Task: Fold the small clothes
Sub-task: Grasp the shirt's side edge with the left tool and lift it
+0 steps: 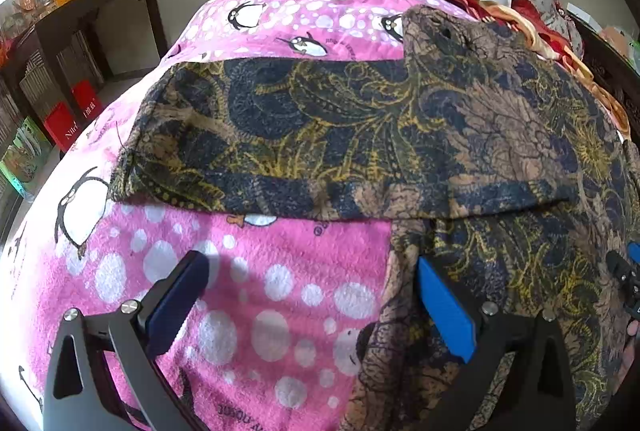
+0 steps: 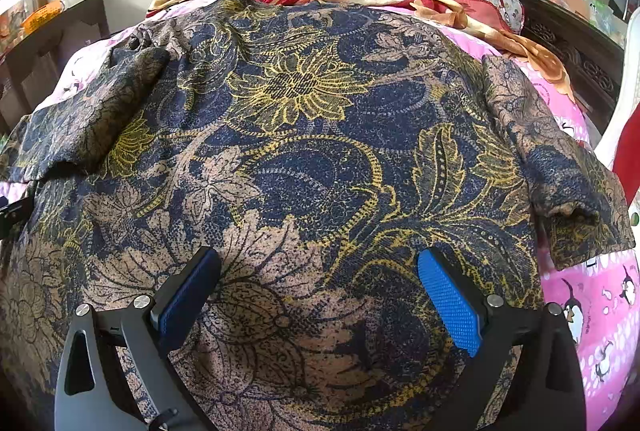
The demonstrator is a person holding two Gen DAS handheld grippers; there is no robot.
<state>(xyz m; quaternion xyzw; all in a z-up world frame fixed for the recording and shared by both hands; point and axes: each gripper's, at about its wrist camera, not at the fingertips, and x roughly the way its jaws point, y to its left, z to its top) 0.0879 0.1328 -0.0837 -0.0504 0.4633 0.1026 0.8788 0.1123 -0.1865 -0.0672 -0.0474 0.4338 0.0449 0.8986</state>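
The floral shirt (image 2: 304, 135) lies spread flat on the pink penguin blanket (image 1: 256, 295) (sleeves out, ready for folding). The left claw (image 1: 312, 295) gapes wide at its side edge; the right claw (image 2: 320, 291) hovers wide open, empty, over its body.

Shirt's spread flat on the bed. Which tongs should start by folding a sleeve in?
Probably the left tongs: open, they straddle the floral shirt's side edge, just below the outstretched left sleeve. The right tongs, also open, hang over mid-body, farther from either sleeve.
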